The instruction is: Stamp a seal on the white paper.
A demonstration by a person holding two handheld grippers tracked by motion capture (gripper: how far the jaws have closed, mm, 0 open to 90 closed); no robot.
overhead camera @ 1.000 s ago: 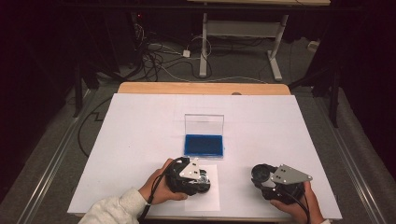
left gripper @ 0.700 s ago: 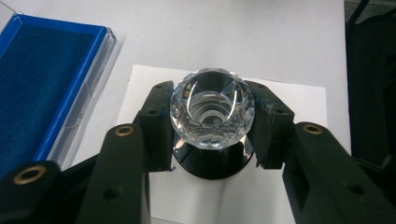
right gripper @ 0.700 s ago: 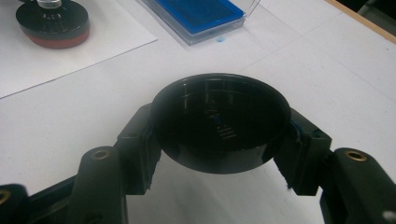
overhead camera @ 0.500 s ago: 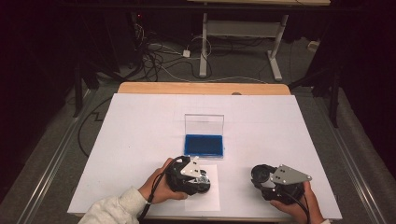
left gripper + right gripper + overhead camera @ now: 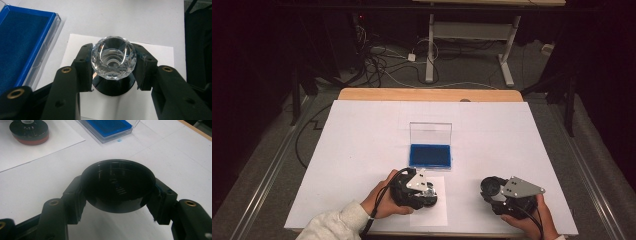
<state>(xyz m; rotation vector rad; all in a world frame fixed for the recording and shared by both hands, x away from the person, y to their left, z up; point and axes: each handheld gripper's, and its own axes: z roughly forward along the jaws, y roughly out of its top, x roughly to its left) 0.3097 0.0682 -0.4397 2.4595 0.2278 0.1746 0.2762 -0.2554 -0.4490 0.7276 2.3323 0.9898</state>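
A clear faceted crystal ball [image 5: 113, 58] is held between the pads of the left gripper [image 5: 113, 65], which is closed on its sides. The ball is seen directly over a round black base with a reddish lower band [image 5: 113, 86], and whether it is seated on that base or just clear of it cannot be told. The base stands on a white sheet of paper [image 5: 155, 55], just in front of an open clear plastic case with a blue velvet lining [image 5: 430, 154], whose lid is raised upright behind it.

To the right of the case, nearer the table's front edge, a round black dome-shaped cover [image 5: 117, 185] is clamped by its rim in the right gripper [image 5: 117, 202], hollow side towards the camera, clear of the white tabletop [image 5: 362, 130].

The work is judged to be part way: the cover appears already off and the ball gripped, while the blue case lies empty. What is probably left is the transfer of the ball to the case, or its seating and covering.
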